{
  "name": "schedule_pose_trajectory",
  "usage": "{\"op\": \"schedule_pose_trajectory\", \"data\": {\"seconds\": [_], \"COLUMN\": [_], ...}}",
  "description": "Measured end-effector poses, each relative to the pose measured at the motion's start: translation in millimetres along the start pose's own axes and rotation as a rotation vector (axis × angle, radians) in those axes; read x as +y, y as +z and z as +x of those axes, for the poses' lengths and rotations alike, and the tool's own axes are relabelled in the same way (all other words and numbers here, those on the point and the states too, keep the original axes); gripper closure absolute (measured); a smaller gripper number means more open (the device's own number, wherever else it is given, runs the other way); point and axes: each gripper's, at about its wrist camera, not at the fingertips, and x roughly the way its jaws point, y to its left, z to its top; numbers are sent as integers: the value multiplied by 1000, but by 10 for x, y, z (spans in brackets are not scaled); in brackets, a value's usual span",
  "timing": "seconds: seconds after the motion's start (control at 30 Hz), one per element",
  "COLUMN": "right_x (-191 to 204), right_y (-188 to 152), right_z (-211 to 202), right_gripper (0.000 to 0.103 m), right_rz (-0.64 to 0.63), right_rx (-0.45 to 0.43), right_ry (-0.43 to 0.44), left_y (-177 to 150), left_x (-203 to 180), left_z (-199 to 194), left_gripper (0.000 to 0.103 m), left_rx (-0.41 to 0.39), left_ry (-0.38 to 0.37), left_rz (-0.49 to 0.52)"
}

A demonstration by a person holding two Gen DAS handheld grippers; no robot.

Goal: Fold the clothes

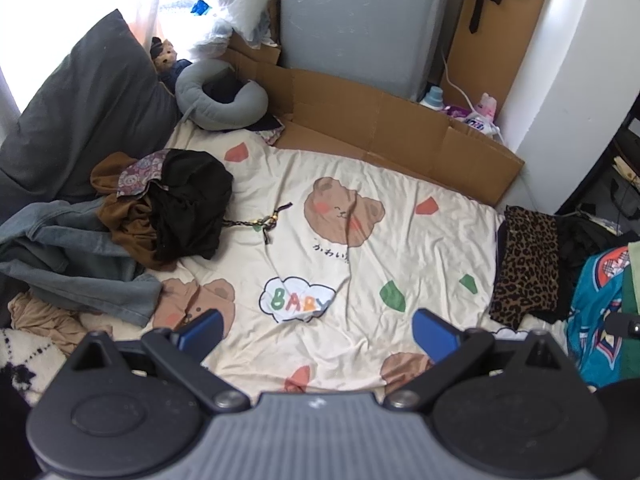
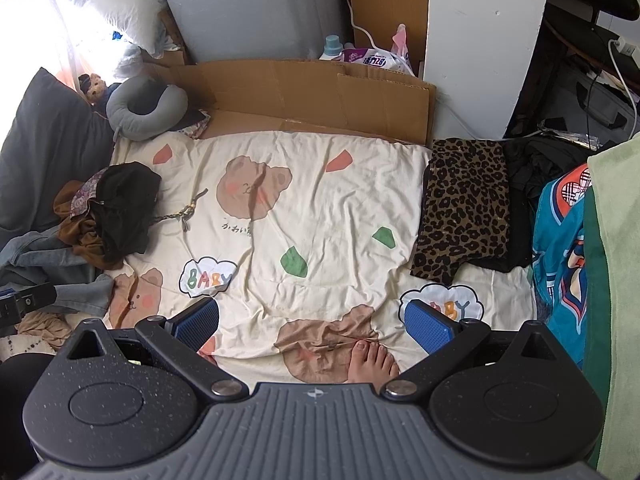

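A heap of unfolded clothes [image 1: 176, 208] [image 2: 116, 208], black, brown and floral, lies at the left of the cream bear-print bedsheet [image 1: 340, 240] [image 2: 320, 208]. Denim jeans [image 1: 72, 264] [image 2: 44, 260] sprawl beside it. A folded leopard-print garment [image 1: 524, 264] [image 2: 464, 204] rests on a black one at the right edge. My left gripper [image 1: 316, 330] hovers open above the sheet's near part, holding nothing. My right gripper [image 2: 312, 326] is open too, empty, above the sheet's front edge.
A person's bare foot [image 2: 372, 364] stands on the sheet just under the right gripper. A teal printed cloth [image 1: 600, 320] [image 2: 560, 256] lies at the far right. Flattened cardboard [image 1: 380, 128] [image 2: 312, 96], a grey neck pillow [image 1: 220, 96] [image 2: 144, 106] and a dark pillow [image 1: 80, 112] line the back and left.
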Motion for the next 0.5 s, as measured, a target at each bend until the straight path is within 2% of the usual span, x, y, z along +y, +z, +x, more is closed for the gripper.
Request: {"op": "schedule_pose_trajectory", "data": {"seconds": [0.2, 0.3, 0.4, 0.5], "right_x": [1, -30, -29, -18], "right_y": [14, 32, 65, 115], "right_z": [-13, -13, -1, 34], "right_gripper": [1, 1, 1, 1], "right_rz": [1, 12, 6, -1], "right_rx": [-13, -14, -14, -13], "right_ry": [-37, -33, -37, -43], "left_y": [30, 37, 84, 150], "left_x": [64, 58, 124, 182], "left_z": [36, 31, 24, -3], "left_gripper": [1, 1, 1, 1], "left_rx": [40, 25, 30, 17], "left_ry": [-32, 24, -4, 2], "left_rz": [-19, 24, 3, -4]}}
